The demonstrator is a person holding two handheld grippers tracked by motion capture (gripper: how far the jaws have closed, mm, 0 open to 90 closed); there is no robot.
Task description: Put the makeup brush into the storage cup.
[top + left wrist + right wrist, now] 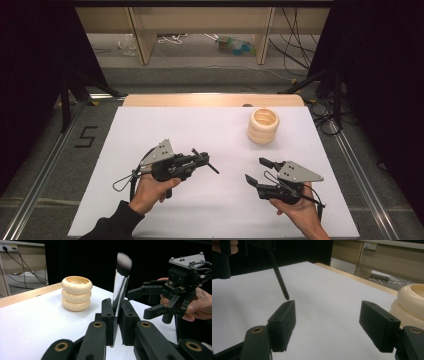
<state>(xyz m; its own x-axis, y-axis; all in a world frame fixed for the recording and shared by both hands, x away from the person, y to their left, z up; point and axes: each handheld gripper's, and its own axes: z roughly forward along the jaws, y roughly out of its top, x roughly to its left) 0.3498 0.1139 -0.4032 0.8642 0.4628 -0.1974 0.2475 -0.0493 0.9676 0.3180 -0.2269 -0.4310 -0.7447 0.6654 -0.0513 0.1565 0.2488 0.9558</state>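
i'm facing a white table with a wooden far edge. black curtains are hanging on both sides, and cables are trailing over the grey floor under a wooden bench.

Makeup brush, chrome ferrule, black tapered handle, fluffy white-tipped bristles, sitting clamped in the left claw, bristles pointing up in its view. Cream ringed holder standing upright, well apart, near the desk's far edge.
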